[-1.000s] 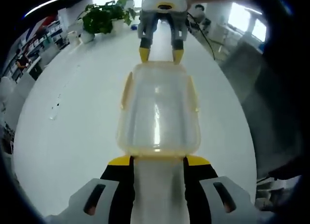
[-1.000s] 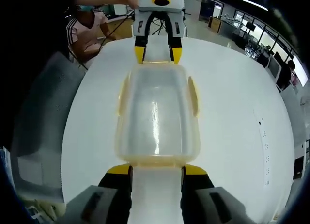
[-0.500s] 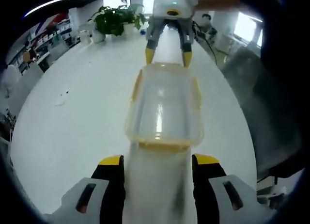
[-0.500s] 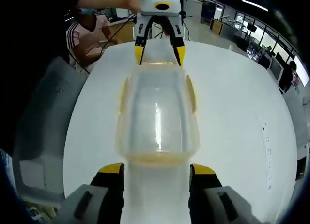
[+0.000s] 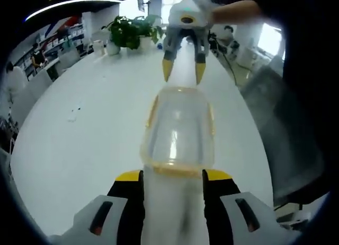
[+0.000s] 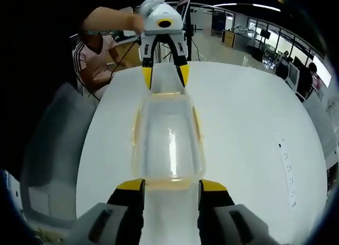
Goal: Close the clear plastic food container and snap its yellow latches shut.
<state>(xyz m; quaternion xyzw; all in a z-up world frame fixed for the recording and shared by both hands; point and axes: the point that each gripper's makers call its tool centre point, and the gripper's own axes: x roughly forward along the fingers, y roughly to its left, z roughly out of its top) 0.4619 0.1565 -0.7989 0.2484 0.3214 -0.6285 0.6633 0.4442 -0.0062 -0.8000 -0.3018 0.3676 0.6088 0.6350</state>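
**Lid on, end latches look unfinished**

Table (image 5: 79,144), white and wide, carries the container (image 5: 177,131) near its middle, lying lengthwise between the two grippers. Beyond it in the left gripper view stand a potted plant (image 5: 124,30) and office shelving; in the right gripper view a seated person (image 6: 98,51) is at the far edge and a power strip (image 6: 286,163) lies well off to the side.

Container: clear, with the lid (image 6: 167,141) seated on top, so the closing part looks done. Yellow strips run along both long sides (image 6: 136,129); they lie flat against the body, which suggests those latches are down, though I cannot be sure they have clicked.

Left gripper (image 5: 172,175) sits at one short end, jaws parted and holding nothing, tips just short of the yellow rim. Right gripper (image 6: 165,184) stands the same way at the opposite end, jaws apart and empty, tips near the edge but not clearly touching it.

Whether the short-end latches are snapped cannot be told; they sit just ahead of the jaw tips and are blurred. By my reading those end latches are what remains to check.
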